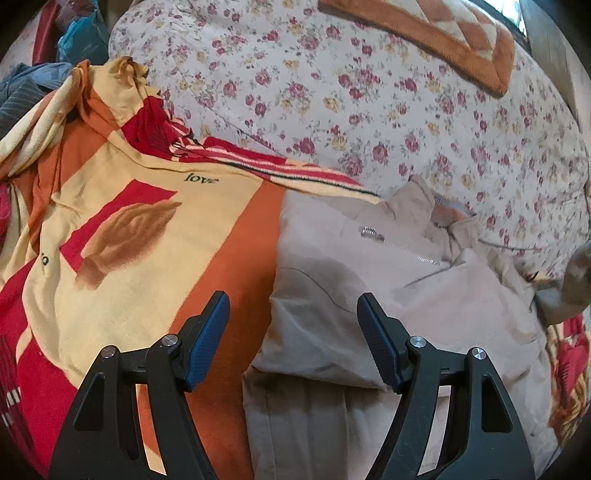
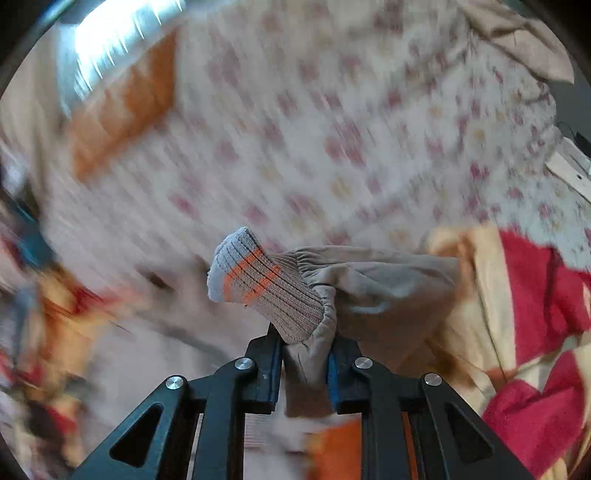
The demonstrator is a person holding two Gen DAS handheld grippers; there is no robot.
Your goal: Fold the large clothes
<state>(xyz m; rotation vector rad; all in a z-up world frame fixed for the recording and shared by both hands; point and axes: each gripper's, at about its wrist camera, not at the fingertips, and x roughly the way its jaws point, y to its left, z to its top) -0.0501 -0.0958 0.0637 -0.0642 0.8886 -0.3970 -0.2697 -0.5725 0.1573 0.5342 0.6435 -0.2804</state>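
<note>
Between my right tongs (image 2: 305, 360) a fold of beige sleeve is pinched, the blue pads pressed on the cloth just behind its ribbed cuff (image 2: 258, 280), which is grey-brown with orange stripes and sticks up past the tips. How much of the sleeve sits inside the grip I cannot see; the lower part is hidden behind the black frame. Nearly everything around it in this view is smeared by blur, so the left side is only streaks of colour.

My left tongs (image 1: 293, 341) stand spread wide with nothing between the pads, hovering over the near edge of the beige jacket (image 1: 332, 280). It lies on the bed, zip (image 1: 399, 245) showing near the collar, its bottom cut off behind the tong frames and its right side blurred where it runs out of view. It rests partly on a yellow, orange and red blanket (image 1: 147, 236) printed with the word "love"; a striped red cloth (image 1: 258, 162) lies along the blanket's far edge. Beyond them spreads the flowered bedsheet (image 1: 332, 92), and farthest off an orange-bordered blanket (image 1: 443, 33), cropped by the top edge
</note>
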